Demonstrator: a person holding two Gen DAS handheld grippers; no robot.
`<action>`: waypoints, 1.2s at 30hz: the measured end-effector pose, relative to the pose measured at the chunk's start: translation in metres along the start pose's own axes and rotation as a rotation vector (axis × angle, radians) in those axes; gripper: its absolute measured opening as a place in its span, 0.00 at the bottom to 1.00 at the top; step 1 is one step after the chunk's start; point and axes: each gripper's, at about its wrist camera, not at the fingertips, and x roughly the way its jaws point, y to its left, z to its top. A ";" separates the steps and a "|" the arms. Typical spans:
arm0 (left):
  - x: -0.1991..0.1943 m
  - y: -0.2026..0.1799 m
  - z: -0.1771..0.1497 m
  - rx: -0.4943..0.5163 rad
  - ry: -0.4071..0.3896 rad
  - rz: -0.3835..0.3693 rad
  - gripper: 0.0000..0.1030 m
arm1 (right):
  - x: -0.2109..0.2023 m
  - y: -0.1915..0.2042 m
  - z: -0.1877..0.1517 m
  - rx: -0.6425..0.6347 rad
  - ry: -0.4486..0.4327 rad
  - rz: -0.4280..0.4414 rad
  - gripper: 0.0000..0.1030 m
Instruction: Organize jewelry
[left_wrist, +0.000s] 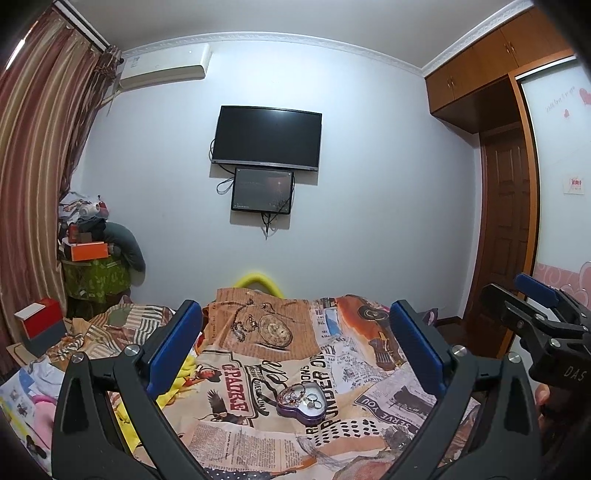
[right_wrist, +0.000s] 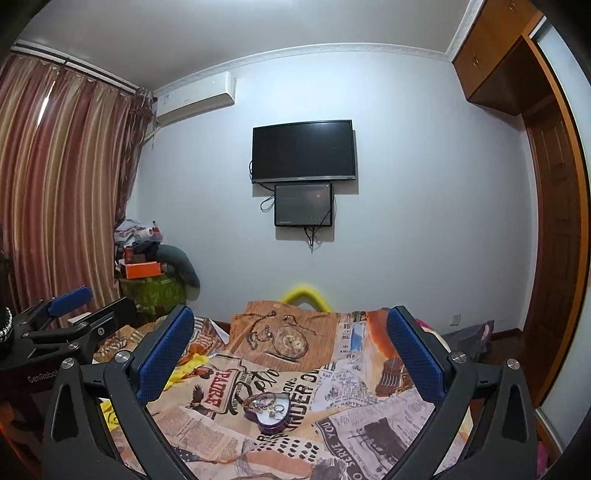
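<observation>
Purple heart-shaped tin (left_wrist: 302, 400) sat low centre on printed bedspread (left_wrist: 258, 369), rings (left_wrist: 313, 398) and tangled chain inside. Left gripper (left_wrist: 295, 343) hovered above, jaws wide apart, nothing held. Right gripper (right_wrist: 291, 347) likewise gaping, empty, tin (right_wrist: 269, 408) between its blue pads (right_wrist: 162, 358).

So the bed (left_wrist: 258, 435) is covered by a newspaper-print sheet (left_wrist: 369, 373), kinda wrinkled. A purple heart-shaped tin (left_wrist: 302, 402) sits open around its middle with rings and chains inside. Yellow cloth (left_wrist: 177, 384) bunches toward the left edge.
</observation>
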 end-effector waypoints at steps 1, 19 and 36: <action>0.000 0.000 0.000 0.000 0.002 -0.001 0.99 | 0.000 -0.001 0.000 0.001 0.002 0.000 1.00; 0.010 -0.003 -0.002 0.000 0.020 -0.015 0.99 | -0.002 -0.006 0.000 0.020 0.023 -0.004 1.00; 0.013 -0.006 -0.006 0.029 0.025 -0.050 0.99 | 0.000 -0.007 0.002 0.028 0.034 -0.001 1.00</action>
